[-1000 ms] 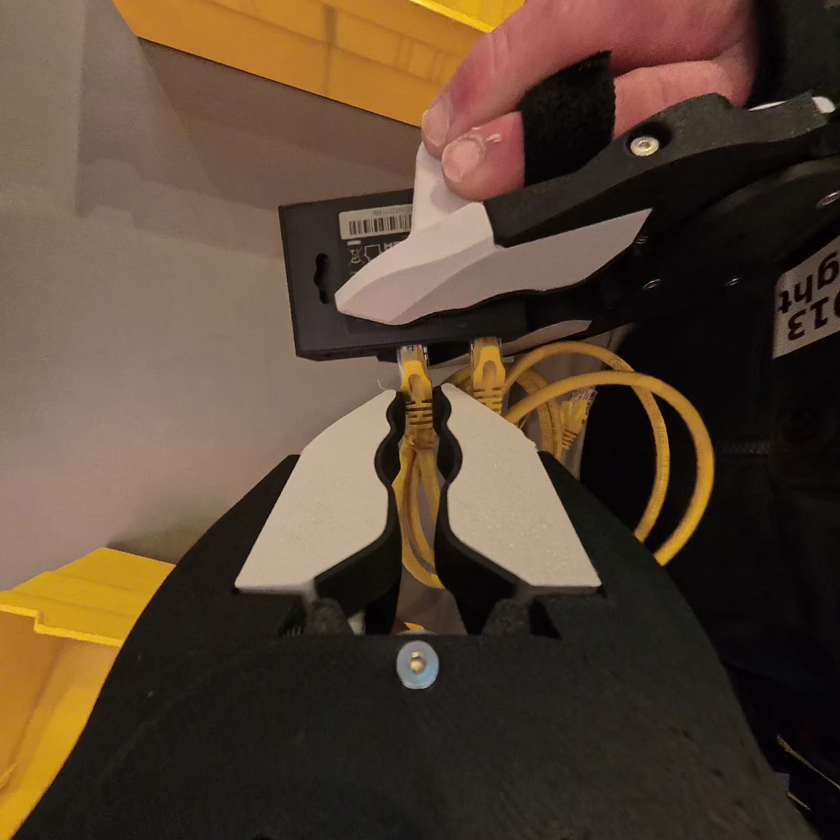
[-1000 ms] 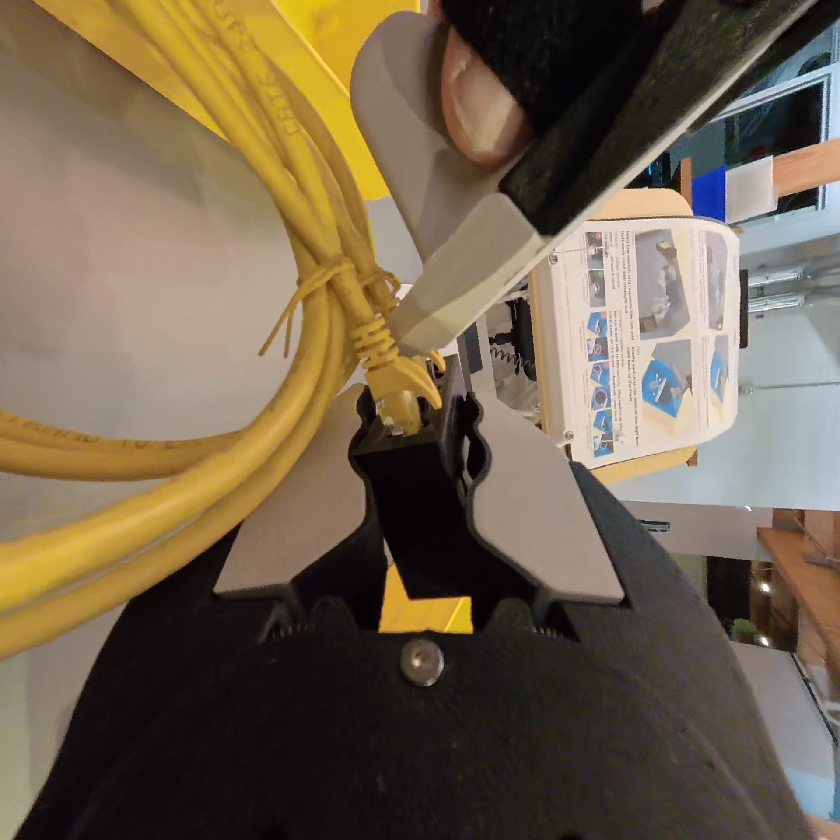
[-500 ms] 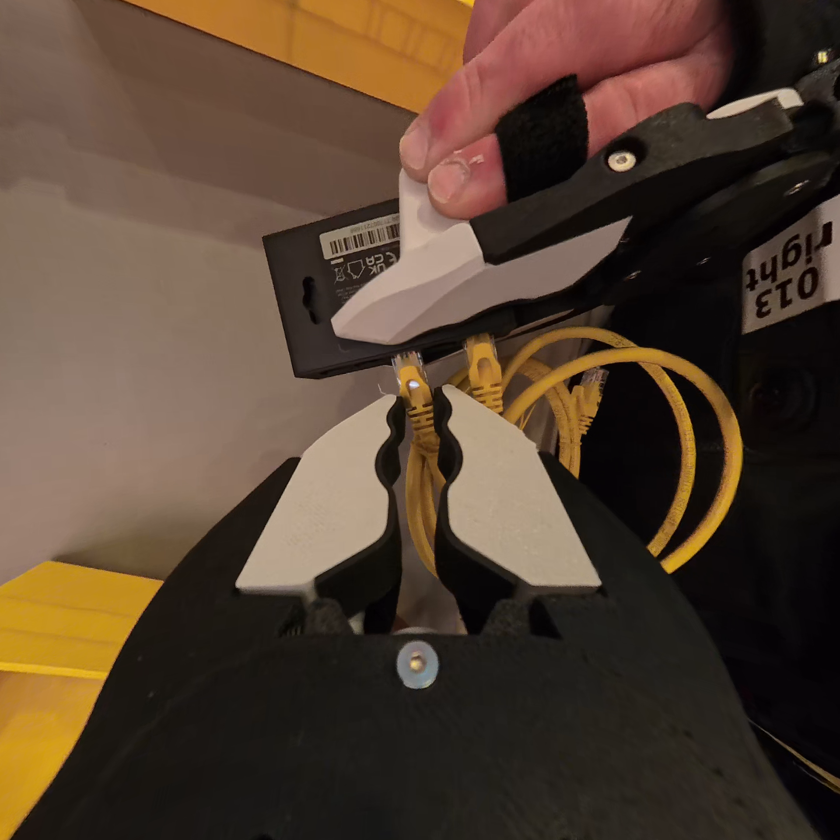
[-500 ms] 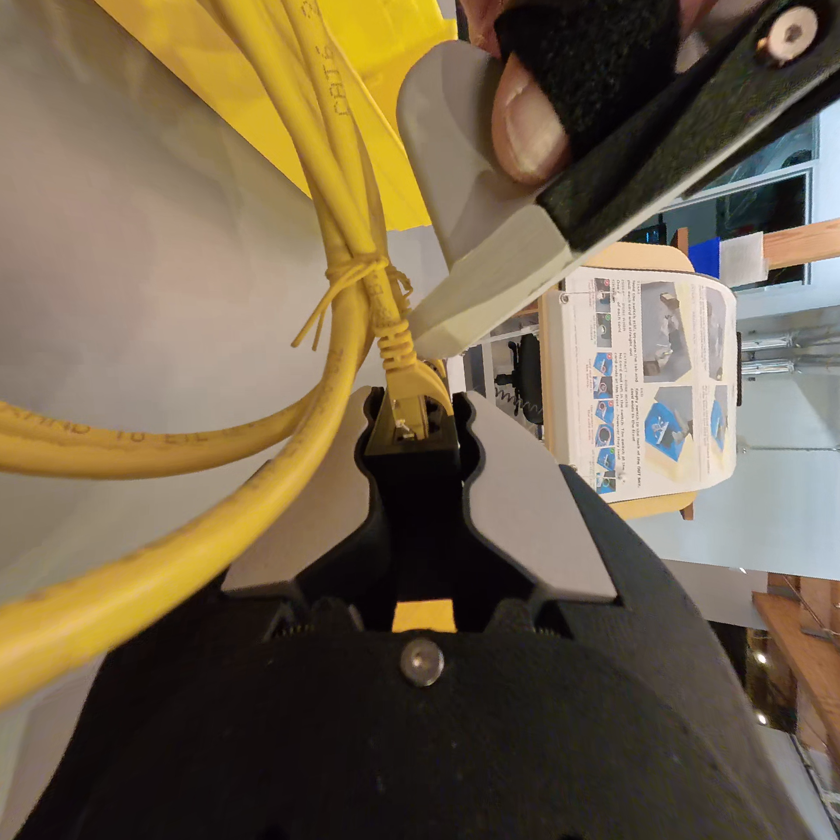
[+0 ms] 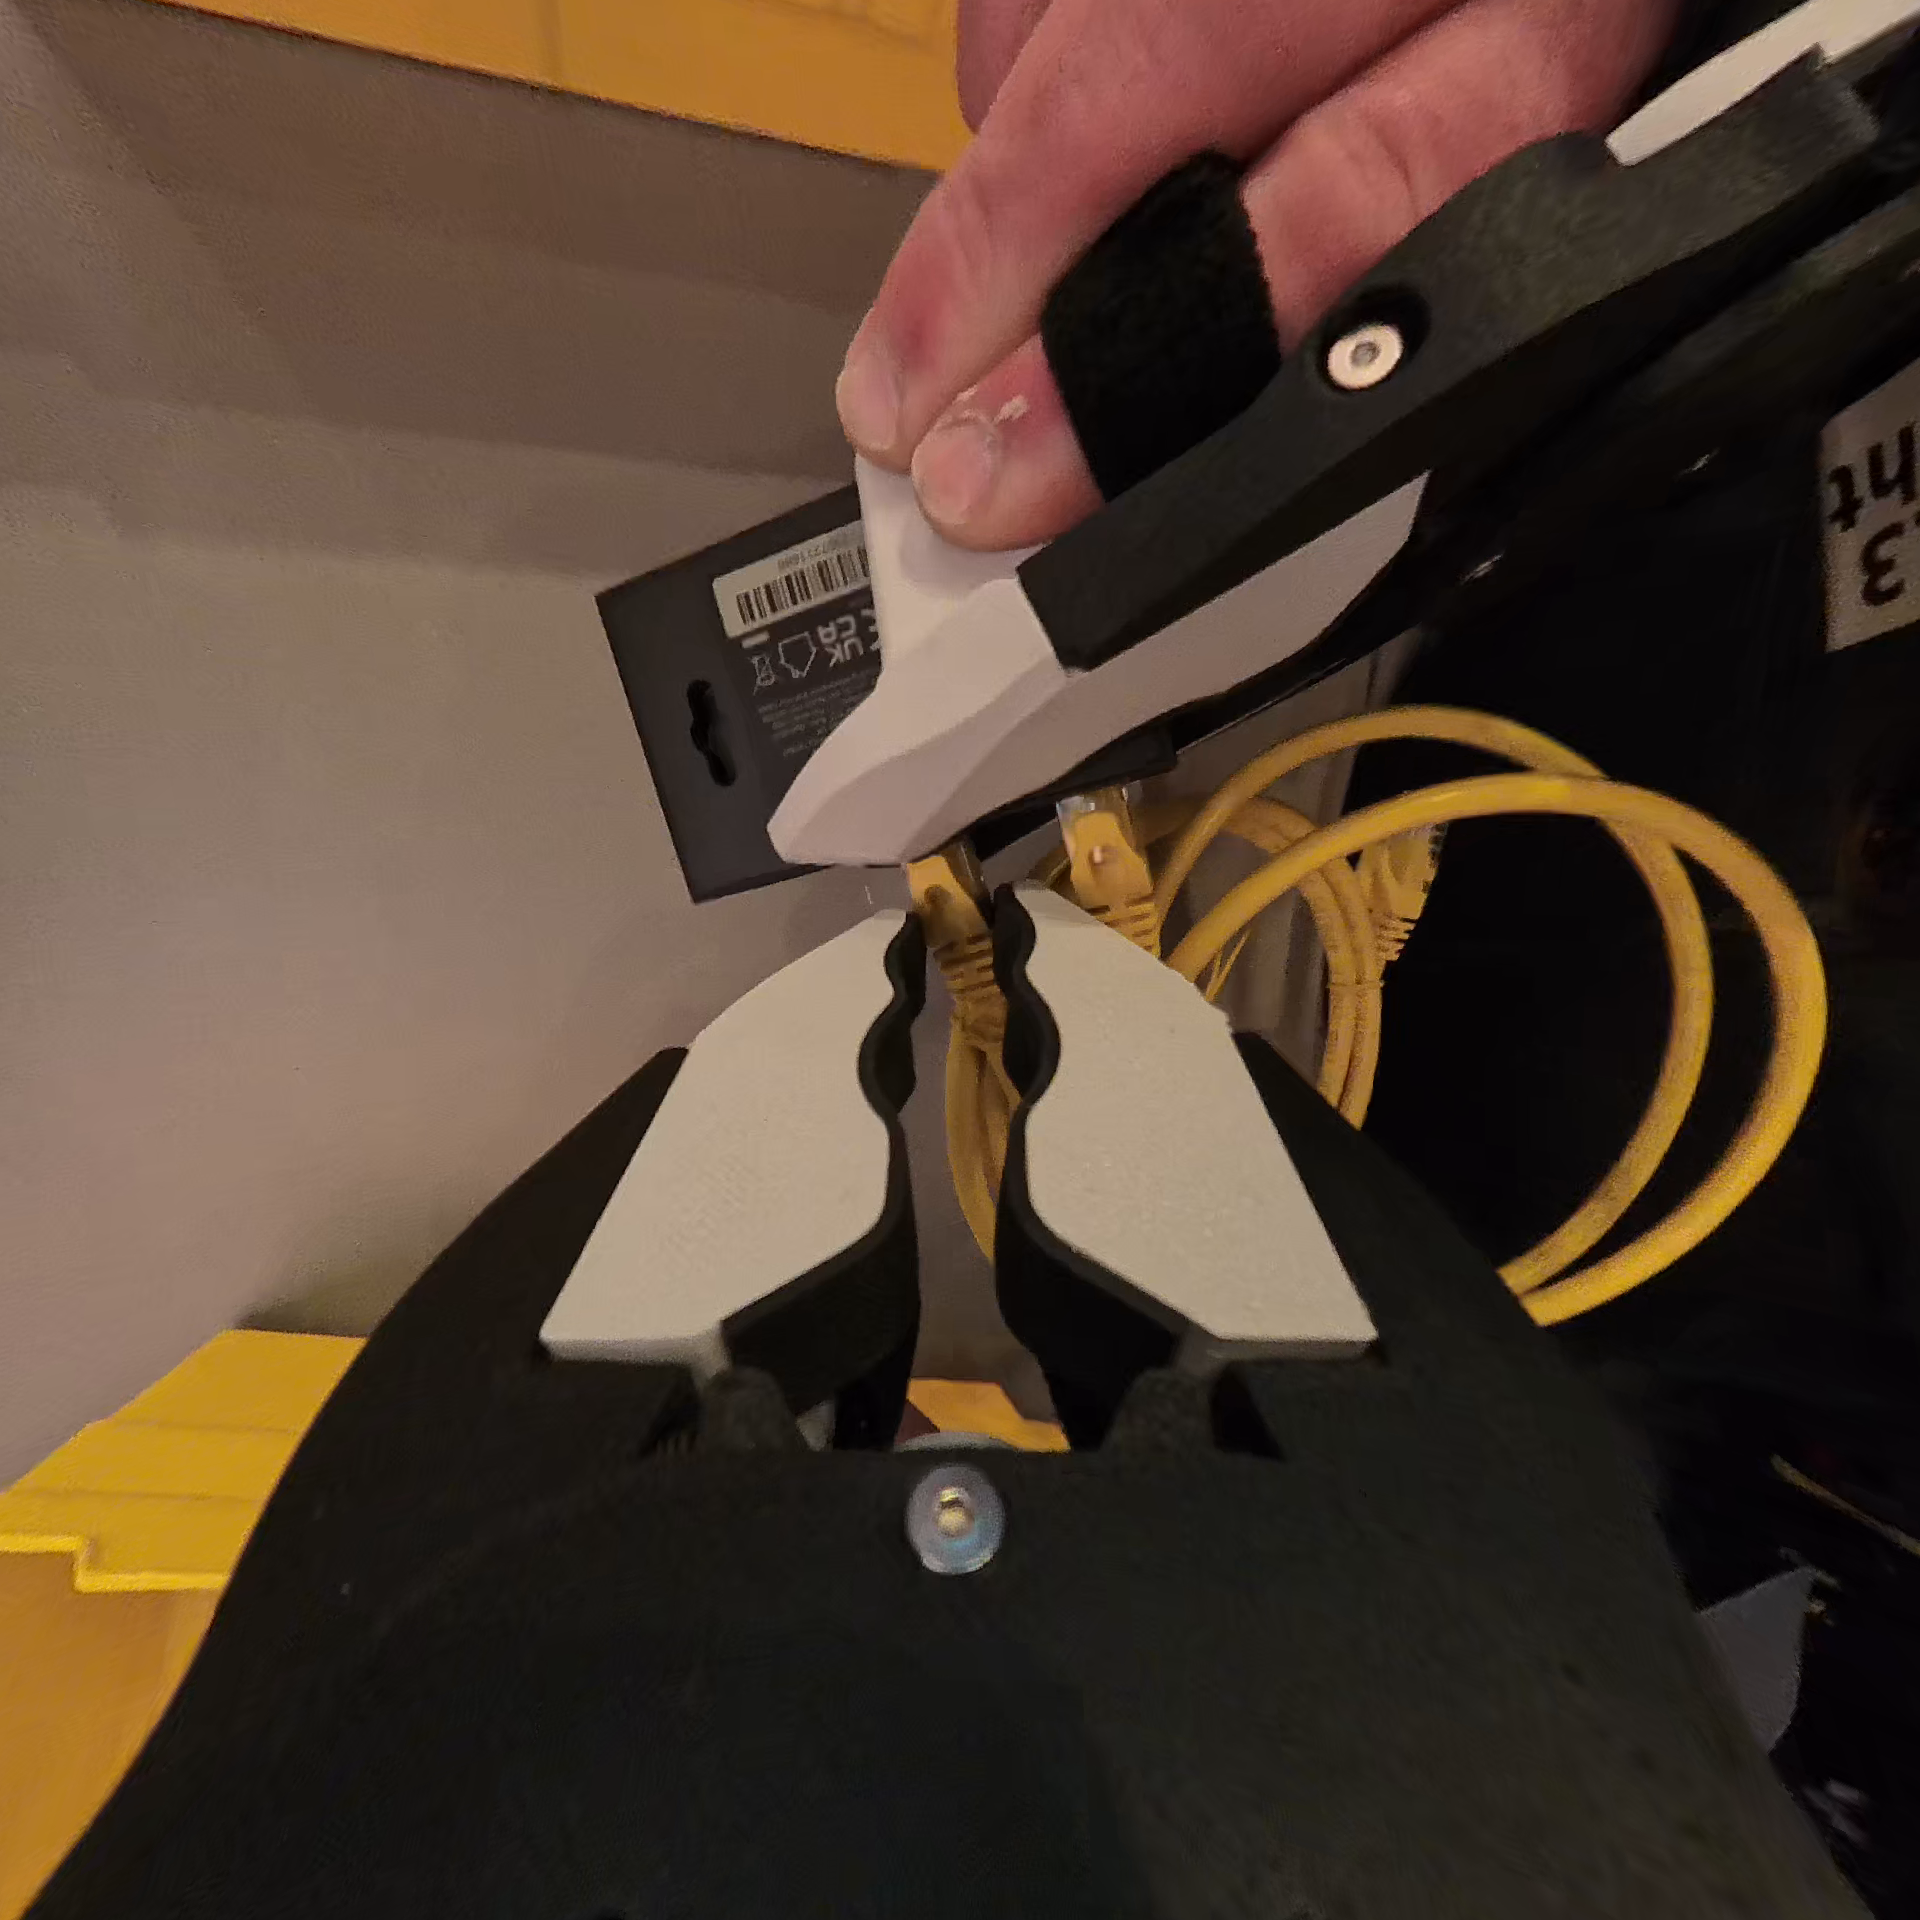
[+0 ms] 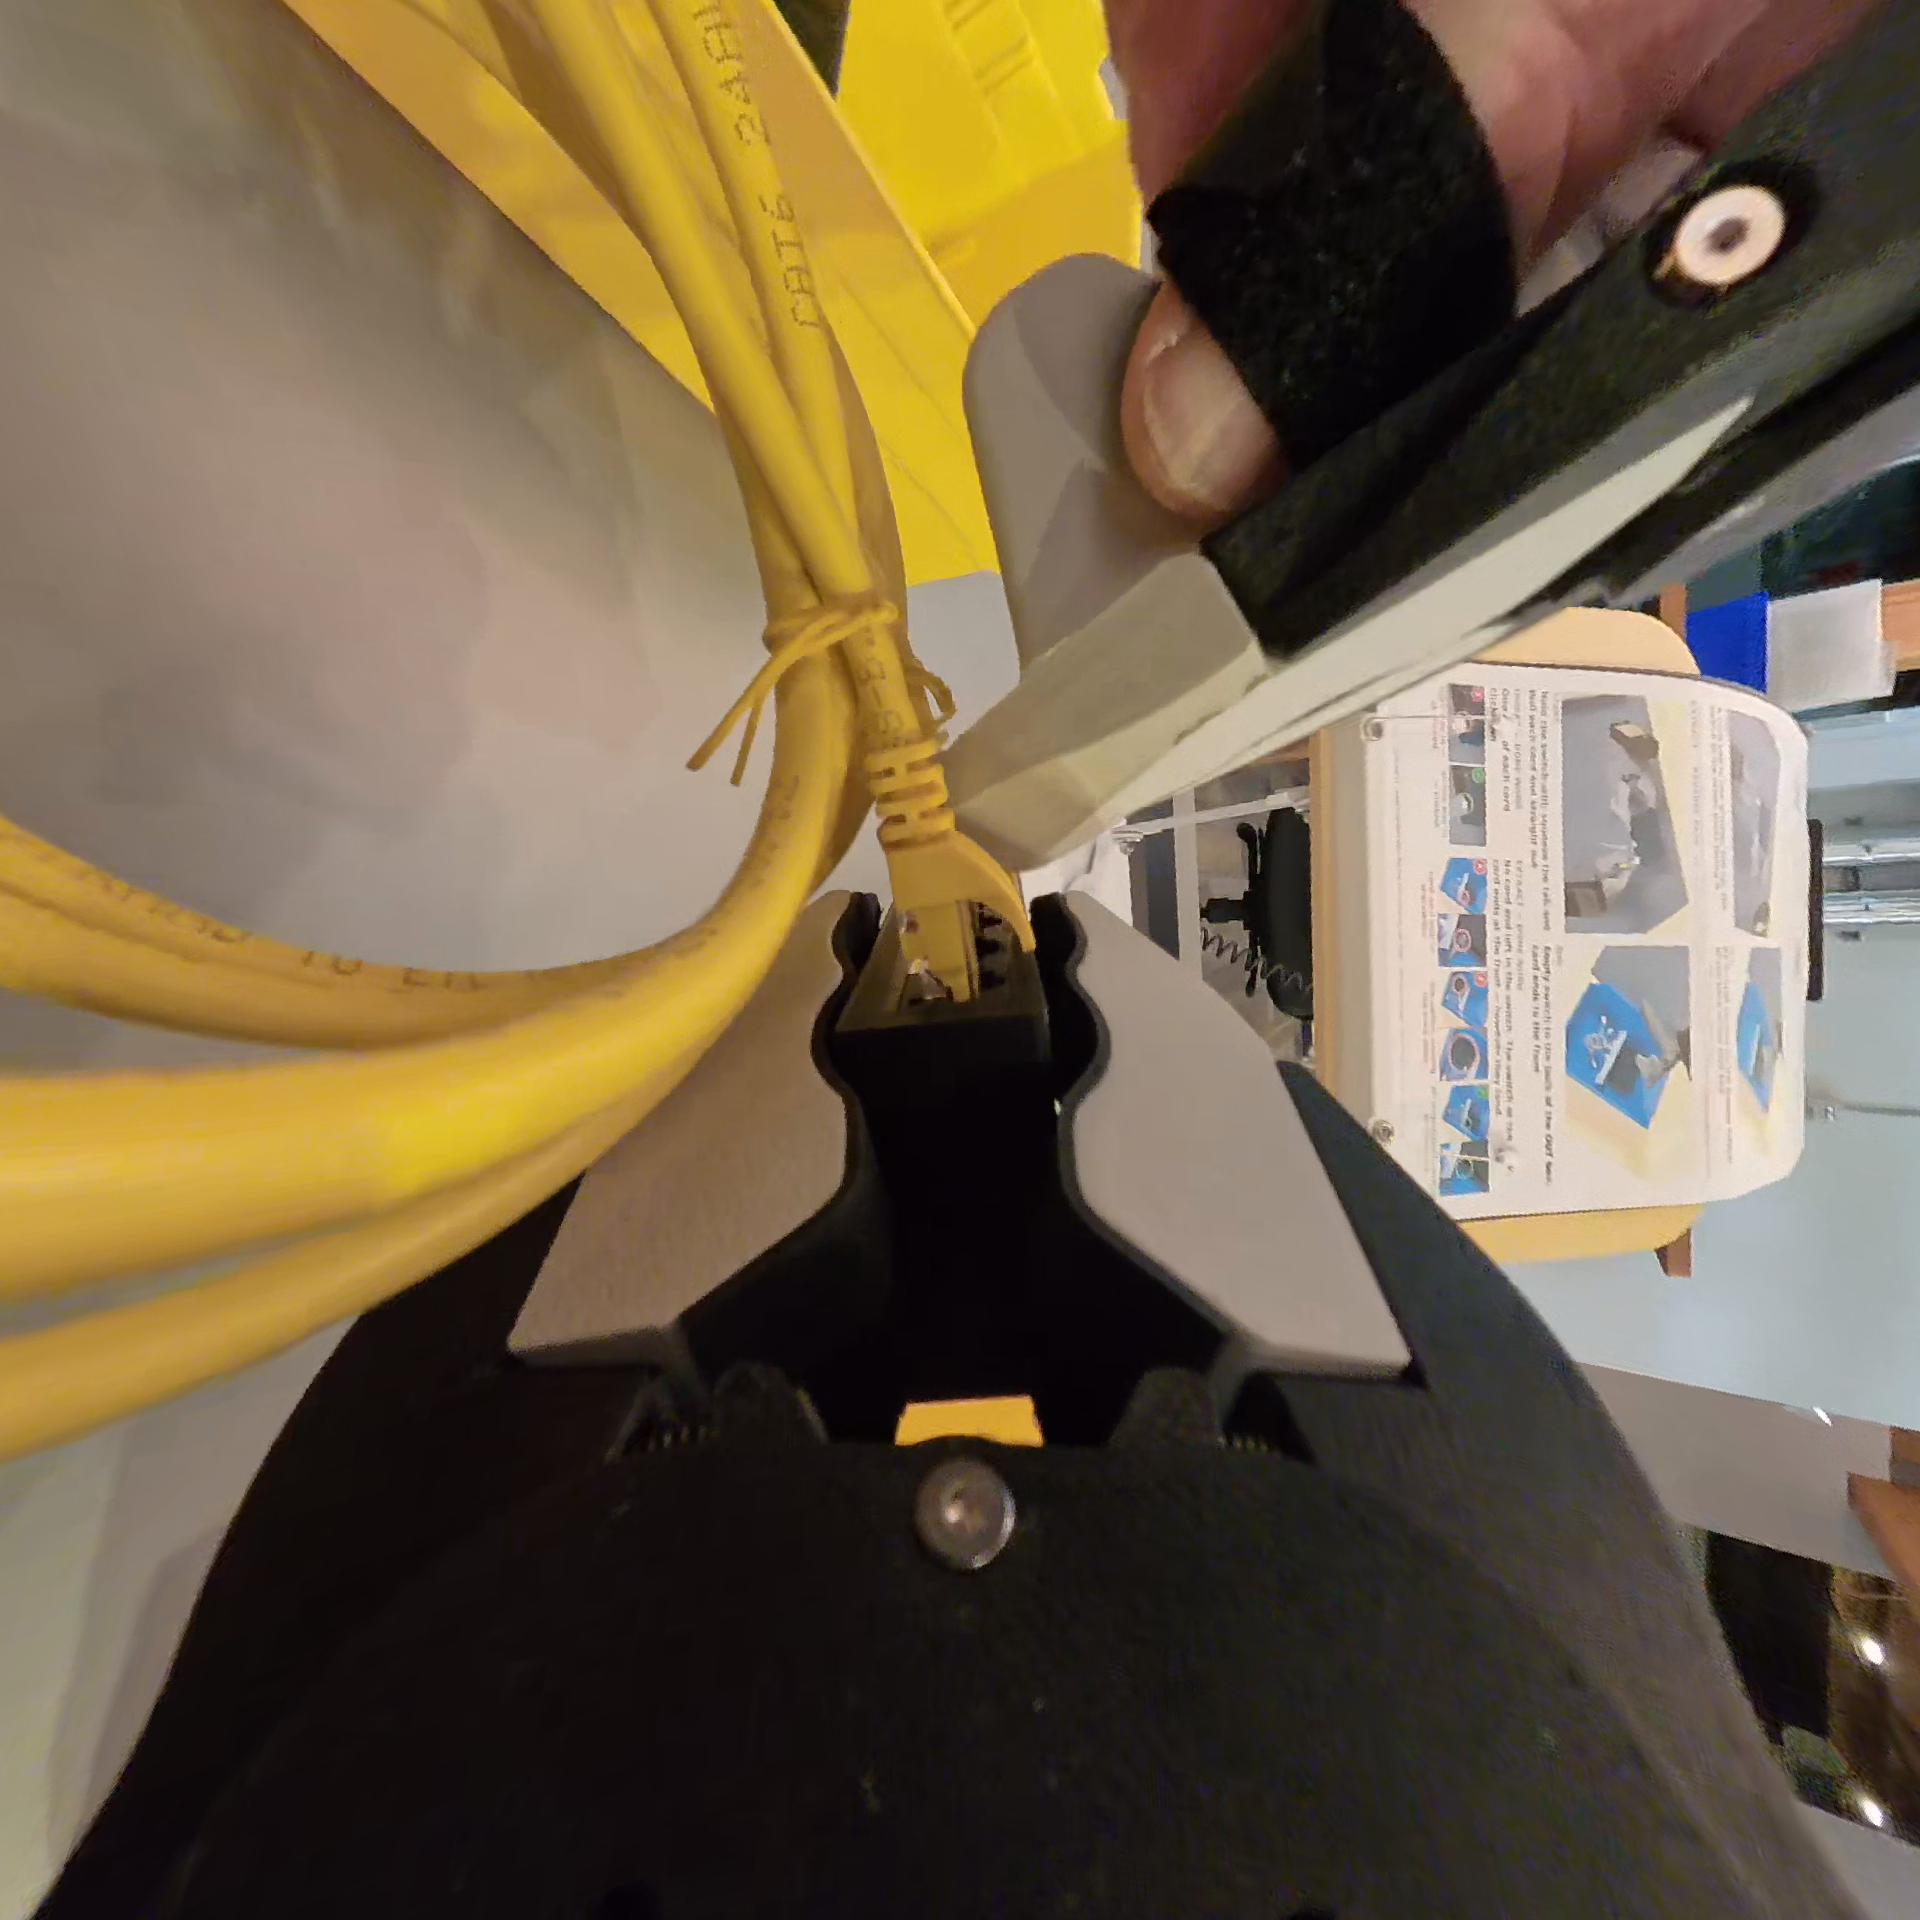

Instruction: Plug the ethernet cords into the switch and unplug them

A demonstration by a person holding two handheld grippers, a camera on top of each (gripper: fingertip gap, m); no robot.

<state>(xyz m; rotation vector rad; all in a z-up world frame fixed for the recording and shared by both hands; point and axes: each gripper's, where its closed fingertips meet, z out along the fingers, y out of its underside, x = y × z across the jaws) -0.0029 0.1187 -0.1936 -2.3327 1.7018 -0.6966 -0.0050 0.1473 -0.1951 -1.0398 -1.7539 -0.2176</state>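
My left gripper [image 5: 956, 920] is shut on the yellow plug [image 5: 958, 914] of an ethernet cord, right at the port edge of the black switch [image 5: 696, 727]. My right gripper [image 6: 951, 930] is shut on the switch [image 6: 940, 1049] and holds it in the air. In the right wrist view the plug [image 6: 920, 894] sits in a port at the switch's end, with the left gripper's fingers [image 6: 1081, 665] beside it. A second yellow plug [image 5: 1101, 862] is in the neighbouring port. The right gripper's white finger [image 5: 935, 717] hides part of the switch face.
Coiled yellow cords [image 5: 1683, 935] hang behind the switch, and a tied bundle [image 6: 810, 644] runs to the left. Yellow bins sit at the top [image 5: 727, 62] and lower left [image 5: 156, 1507]. A grey surface [image 5: 260, 831] lies behind. A picture board [image 6: 1558, 935] stands at the right. My left and right fingertips are right by each other.
The right gripper has tilted the switch and brought it closer. The left gripper stays shut on the plug at the port, and the plug now sits at an angle.
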